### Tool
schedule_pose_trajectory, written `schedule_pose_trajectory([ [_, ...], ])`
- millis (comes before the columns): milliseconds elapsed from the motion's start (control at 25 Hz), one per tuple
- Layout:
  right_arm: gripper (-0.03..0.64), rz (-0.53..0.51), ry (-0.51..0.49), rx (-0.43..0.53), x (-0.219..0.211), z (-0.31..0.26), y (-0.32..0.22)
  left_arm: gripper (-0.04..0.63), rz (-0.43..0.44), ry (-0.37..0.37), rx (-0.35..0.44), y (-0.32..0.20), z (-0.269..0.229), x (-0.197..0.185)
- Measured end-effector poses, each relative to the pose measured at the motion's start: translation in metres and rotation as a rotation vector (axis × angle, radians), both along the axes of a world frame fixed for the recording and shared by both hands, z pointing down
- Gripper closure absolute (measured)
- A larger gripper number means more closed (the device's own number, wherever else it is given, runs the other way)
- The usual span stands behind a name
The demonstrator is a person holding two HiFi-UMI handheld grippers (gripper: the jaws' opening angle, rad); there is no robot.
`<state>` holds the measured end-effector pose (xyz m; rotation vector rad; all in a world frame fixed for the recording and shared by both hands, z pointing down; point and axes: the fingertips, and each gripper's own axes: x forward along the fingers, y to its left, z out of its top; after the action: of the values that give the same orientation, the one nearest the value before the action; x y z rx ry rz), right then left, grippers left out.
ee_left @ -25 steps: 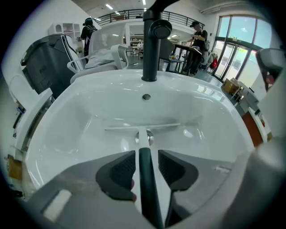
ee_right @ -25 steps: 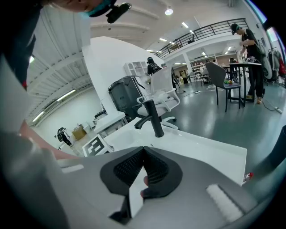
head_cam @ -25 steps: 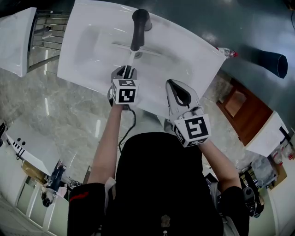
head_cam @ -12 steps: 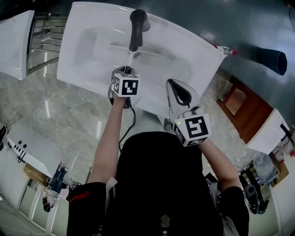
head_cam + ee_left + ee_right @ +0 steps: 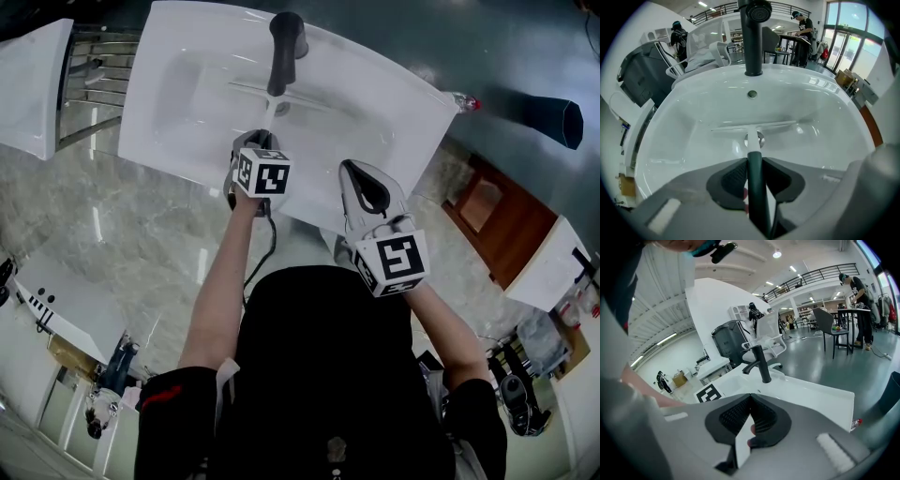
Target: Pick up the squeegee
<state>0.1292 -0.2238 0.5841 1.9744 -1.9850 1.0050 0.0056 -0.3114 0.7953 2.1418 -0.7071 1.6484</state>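
Note:
The squeegee lies in the white sink basin, its white blade across the bottom by the drain and its dark green handle pointing toward me. My left gripper points steeply down over the front rim. Its jaws are closing, the handle is between them, and both pads touch it. In the head view the left gripper sits at the sink's near edge, with the squeegee running toward the black faucet. My right gripper hovers to the right, shut and empty, its pads meeting.
The black faucet stands upright behind the basin. A second white basin and a metal rack are at the left. A red-capped bottle, a dark bin and a wooden cabinet lie to the right.
The left gripper has rolled a little and edged slightly toward the basin. The right gripper has stayed in place.

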Motion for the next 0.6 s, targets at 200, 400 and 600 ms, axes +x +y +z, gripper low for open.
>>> schedule_pose_trajectory([
  [200,0.614,0.002,0.007,0.004,-0.011,-0.004,0.006,0.489,0.031,0.053,-0.005,0.001,-0.007,0.002],
  [400,0.614,0.018,0.018,0.015,-0.015,-0.01,0.014,0.489,0.028,0.095,-0.02,0.006,-0.016,0.0],
  [600,0.614,0.033,0.028,0.032,-0.018,-0.016,0.021,0.489,0.014,0.133,0.006,0.014,-0.032,-0.013],
])
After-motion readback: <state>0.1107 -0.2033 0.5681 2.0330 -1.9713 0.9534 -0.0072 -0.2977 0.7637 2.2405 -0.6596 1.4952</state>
